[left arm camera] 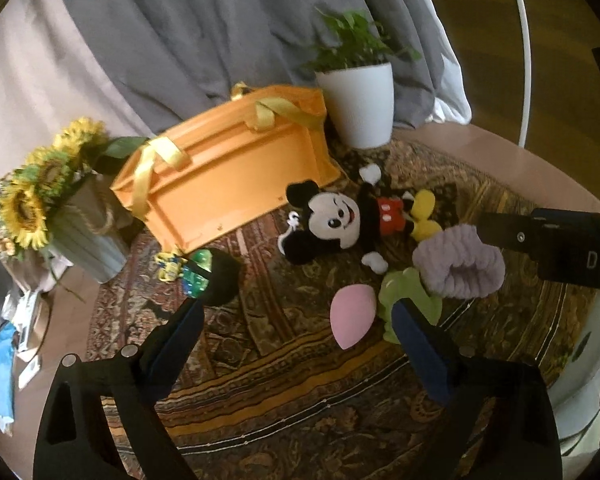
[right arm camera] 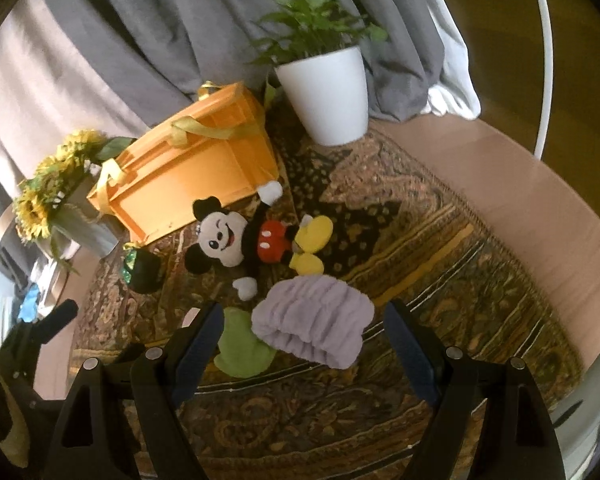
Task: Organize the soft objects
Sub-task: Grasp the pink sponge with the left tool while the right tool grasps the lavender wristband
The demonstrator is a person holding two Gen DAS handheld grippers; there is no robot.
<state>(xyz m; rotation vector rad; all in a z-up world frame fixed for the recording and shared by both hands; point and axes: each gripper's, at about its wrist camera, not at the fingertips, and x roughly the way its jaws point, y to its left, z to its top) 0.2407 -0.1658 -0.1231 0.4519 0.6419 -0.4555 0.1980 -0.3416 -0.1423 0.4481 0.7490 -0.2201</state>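
Right wrist view: your right gripper [right arm camera: 302, 334], jaws spread and empty, hangs over the lilac headband [right arm camera: 314, 330], long axis spanning the gap. Left gripper [left arm camera: 300, 322], also spread, sits nearer the pink sponge [left arm camera: 354, 316].

A patterned rug [right arm camera: 440, 240] carries an orange storage bag [left arm camera: 227, 184], a white plant pot [right arm camera: 324, 96], a mouse plush [left arm camera: 348, 220], a lilac headband [right arm camera: 312, 328], a green cloth [right arm camera: 239, 348] and a pink sponge [left arm camera: 352, 320]

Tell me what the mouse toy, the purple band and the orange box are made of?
Mouse toy: plush fabric, fuzzy and matte. Purple band: fleecy cloth, soft puffy ribs. Orange box: probably stiff fabric or plastic, smooth flat sides, shiny yellow ribbon handles.
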